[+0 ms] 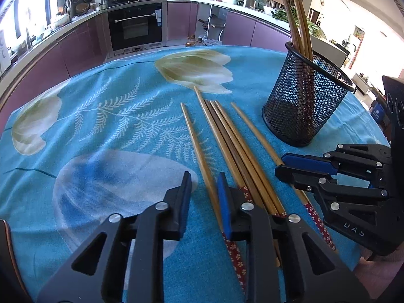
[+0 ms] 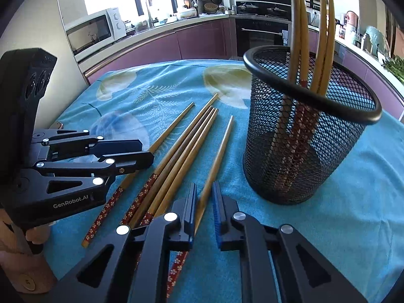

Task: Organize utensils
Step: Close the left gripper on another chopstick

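Pinching the rightmost chopstick (image 2: 217, 156) near its patterned end, the right claw (image 2: 204, 189) risks it swinging wide of the mesh cup (image 2: 303, 151) nearby. The left claw (image 1: 204, 176) loosely straddles the leftmost chopstick (image 1: 194, 139) on the tablecloth (image 1: 101, 126); an off-centre squeeze could roll it away.

Six chopsticks (image 1: 227, 146) lie side by side on the worktop (image 1: 101, 131), tips pointing away. To their right stands a mesh holder (image 1: 305, 101) with more chopsticks upright in it. Behind the worktop runs a kitchen counter (image 1: 75, 25) with an oven (image 1: 135, 26).
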{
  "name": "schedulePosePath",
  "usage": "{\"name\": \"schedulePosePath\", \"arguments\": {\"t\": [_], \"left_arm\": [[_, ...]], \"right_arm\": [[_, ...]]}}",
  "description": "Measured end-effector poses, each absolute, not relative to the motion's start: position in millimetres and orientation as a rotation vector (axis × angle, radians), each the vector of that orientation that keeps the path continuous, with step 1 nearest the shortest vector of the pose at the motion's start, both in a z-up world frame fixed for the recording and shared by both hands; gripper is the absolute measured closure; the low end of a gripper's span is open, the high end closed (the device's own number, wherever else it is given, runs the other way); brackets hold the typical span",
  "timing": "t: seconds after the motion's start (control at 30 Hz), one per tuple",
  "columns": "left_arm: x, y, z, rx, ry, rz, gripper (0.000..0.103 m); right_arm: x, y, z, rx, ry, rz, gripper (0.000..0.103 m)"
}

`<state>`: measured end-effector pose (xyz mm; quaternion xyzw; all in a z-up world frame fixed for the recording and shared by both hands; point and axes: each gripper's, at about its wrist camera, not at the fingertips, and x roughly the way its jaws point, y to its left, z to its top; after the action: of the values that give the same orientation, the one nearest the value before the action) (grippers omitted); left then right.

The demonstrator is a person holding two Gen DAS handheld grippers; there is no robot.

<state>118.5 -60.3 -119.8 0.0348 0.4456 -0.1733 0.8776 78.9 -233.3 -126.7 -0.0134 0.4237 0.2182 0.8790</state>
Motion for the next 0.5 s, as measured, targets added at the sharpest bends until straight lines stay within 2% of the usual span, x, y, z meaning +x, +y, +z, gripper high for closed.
{"name": "schedulePosePath", "arguments": {"t": [0.07, 0.5], "left_arm": [[117, -58, -120, 0.048, 0.930, -0.362, 0.092], [91, -49, -108, 0.002, 0.890, -0.411, 0.095]], "right_arm": [[79, -237, -127, -0.005, 0.889, 0.458, 0.096], [66, -248, -112, 0.039, 0.854, 0.529, 0.097]]}}
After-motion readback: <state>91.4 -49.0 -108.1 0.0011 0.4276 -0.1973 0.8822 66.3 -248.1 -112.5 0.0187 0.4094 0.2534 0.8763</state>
